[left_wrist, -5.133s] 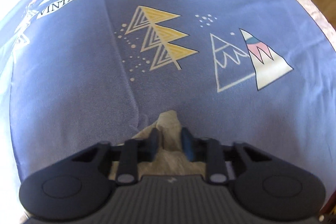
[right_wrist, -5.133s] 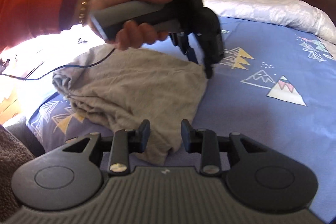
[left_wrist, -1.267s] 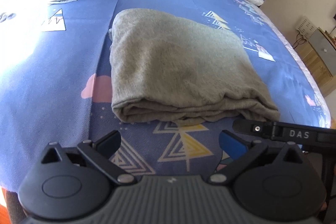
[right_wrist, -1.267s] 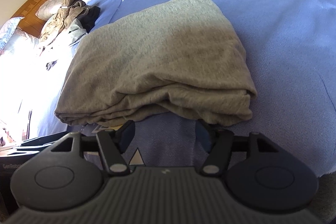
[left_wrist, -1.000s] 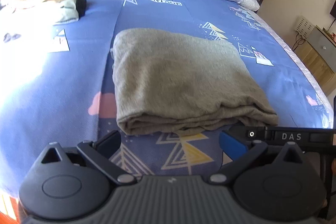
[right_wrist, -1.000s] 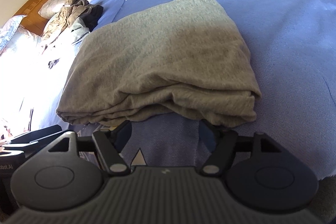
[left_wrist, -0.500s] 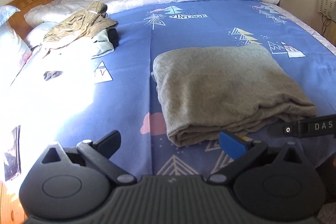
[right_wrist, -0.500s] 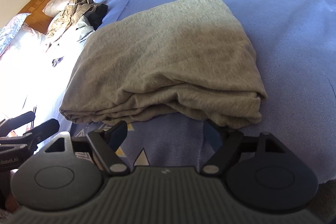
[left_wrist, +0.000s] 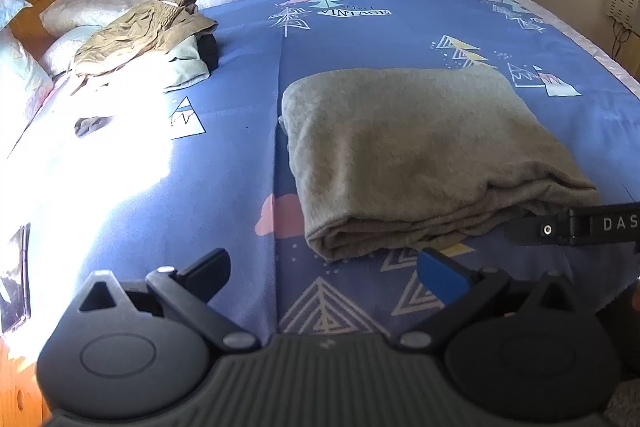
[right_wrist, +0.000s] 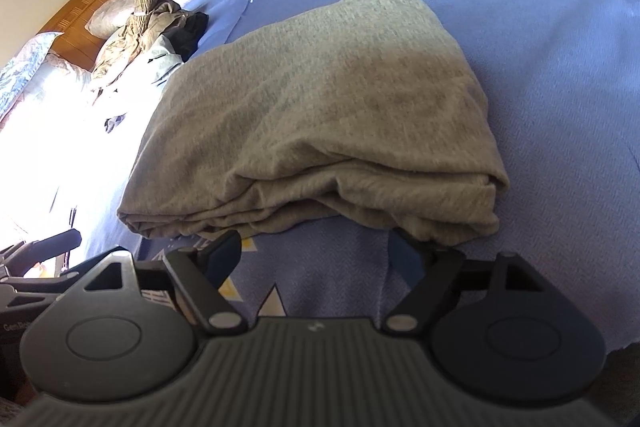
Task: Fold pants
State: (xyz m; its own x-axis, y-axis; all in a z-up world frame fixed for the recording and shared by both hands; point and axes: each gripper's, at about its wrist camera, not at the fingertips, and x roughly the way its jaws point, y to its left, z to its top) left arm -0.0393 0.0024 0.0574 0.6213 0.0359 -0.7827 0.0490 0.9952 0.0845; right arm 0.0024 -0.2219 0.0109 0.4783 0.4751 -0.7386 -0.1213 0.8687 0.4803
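As far as I can judge from where I stand, the folding is finished or very nearly so: the grey pants [left_wrist: 420, 155] lie as a compact, squarish bundle on the blue patterned bedsheet [left_wrist: 224, 195], toward the near edge of the bed, with nothing trailing out. The left gripper [left_wrist: 324, 273] hovers short of the bundle's near edge, jaws spread wide and empty. The right gripper [right_wrist: 316, 253] sits just in front of the same edge, also wide apart and holding nothing, though one finger looks to be close under the overhanging cloth. What might be left, I would say, is only a little tidying.

The bundle itself looks soft and thick. Its top is smooth and flat, while the near side shows several stacked layers, slightly uneven and rumpled at the right corner. A loose pile of other clothes [left_wrist: 148, 35] lies well apart, up by the pillows.
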